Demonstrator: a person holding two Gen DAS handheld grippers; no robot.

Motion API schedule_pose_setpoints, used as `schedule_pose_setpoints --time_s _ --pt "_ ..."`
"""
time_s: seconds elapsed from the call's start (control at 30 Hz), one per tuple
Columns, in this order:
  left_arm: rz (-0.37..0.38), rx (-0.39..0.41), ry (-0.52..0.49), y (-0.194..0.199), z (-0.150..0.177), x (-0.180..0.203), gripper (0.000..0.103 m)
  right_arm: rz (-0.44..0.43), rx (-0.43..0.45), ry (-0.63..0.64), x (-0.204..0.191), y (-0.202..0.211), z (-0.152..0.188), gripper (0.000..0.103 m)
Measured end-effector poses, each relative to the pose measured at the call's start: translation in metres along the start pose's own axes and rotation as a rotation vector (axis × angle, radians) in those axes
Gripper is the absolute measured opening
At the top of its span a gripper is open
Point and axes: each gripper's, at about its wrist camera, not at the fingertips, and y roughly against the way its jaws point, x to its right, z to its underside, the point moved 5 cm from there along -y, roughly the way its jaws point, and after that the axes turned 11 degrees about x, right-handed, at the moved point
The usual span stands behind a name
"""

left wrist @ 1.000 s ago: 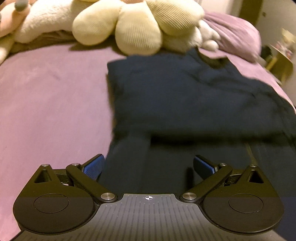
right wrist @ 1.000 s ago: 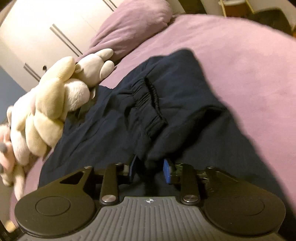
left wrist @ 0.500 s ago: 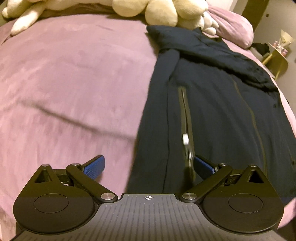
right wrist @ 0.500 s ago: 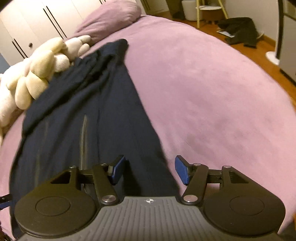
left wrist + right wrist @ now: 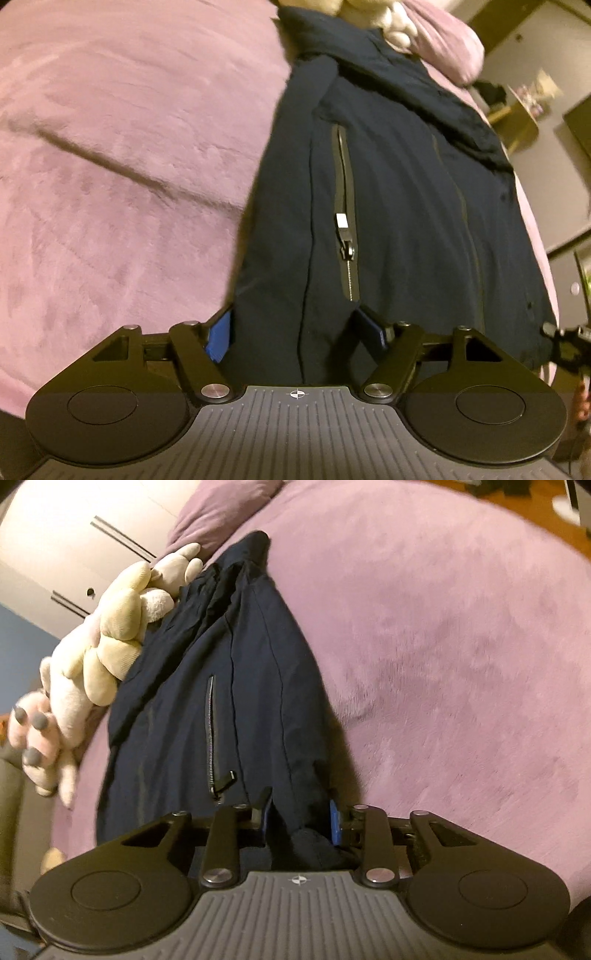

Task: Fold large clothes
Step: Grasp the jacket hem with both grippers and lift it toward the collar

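Observation:
A dark navy jacket point(image 5: 399, 192) lies flat on the purple bed, its sleeves folded across the top and a pocket zipper point(image 5: 345, 221) showing. My left gripper point(image 5: 295, 330) is at the hem's left corner, its jaws part closed with the fabric between the blue pads. My right gripper point(image 5: 299, 819) is at the hem's right corner of the jacket point(image 5: 229, 686), its jaws narrowed around a bunch of the fabric. The right gripper's tip shows at the far right of the left wrist view point(image 5: 565, 343).
Cream and pink plush toys point(image 5: 110, 642) lie against the jacket's top end. A purple pillow point(image 5: 443, 40) is behind them. The purple bedspread point(image 5: 129, 166) spreads wide on both sides. A yellow side table point(image 5: 517, 122) stands off the bed.
Both grippers moved back from the folded sleeves to the jacket's hem. The left jaws narrowed onto the left corner, the right jaws onto the right corner.

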Motion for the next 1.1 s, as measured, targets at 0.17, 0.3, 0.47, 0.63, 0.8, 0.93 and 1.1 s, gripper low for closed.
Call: schedule_pose_setpoints --time_s 0.17,0.3,0.47,0.63,0.8,0.93,1.1 --pt "0.025 -0.046 -0.024 0.001 -0.001 0.004 0.063 -0.014 -0.054 -0.002 0.000 -0.004 0.004 0.038" --pt "0.039 -0.049 0.025 0.003 -0.004 -0.004 0.033 -0.031 -0.064 0.023 -0.005 -0.003 0.006 0.032" --pt "0.118 -0.006 0.121 0.022 -0.013 -0.001 0.021 -0.064 -0.070 0.006 -0.011 -0.002 0.004 0.024" --pt "0.228 0.111 0.204 0.042 -0.049 0.017 0.019 -0.173 -0.040 -0.122 -0.022 0.002 -0.005 0.022" --pt "0.235 0.207 0.299 0.026 -0.110 0.032 0.019 -0.261 0.052 -0.237 -0.050 -0.005 -0.041 0.021" --pt "0.185 0.265 0.402 -0.004 -0.149 0.029 0.019 -0.242 0.147 -0.284 -0.074 -0.026 -0.083 0.021" --pt "0.058 0.253 0.508 -0.062 -0.175 0.011 0.019 -0.094 0.236 -0.351 -0.078 -0.074 -0.127 0.021"
